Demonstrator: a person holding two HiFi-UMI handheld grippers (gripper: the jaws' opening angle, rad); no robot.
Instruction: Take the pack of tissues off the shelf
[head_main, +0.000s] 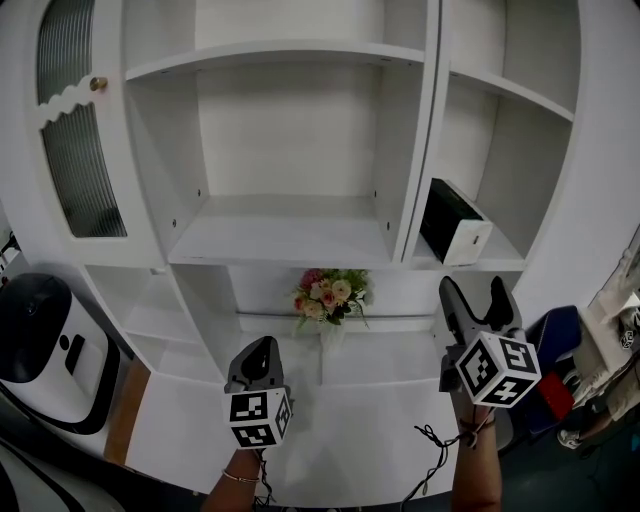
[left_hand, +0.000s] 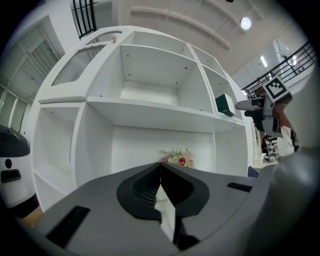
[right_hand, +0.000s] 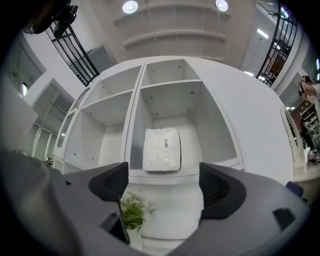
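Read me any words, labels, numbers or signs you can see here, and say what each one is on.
No readable words or numbers anywhere.
On the pack of tissues: a small dark mark on its wrapper, too small to read.
On the cube of the left gripper and the cube of the right gripper: black-and-white square patterns only, no letters.

pack of tissues (head_main: 454, 226) on shelf (head_main: 505, 259), right gripper (head_main: 478, 296) below.
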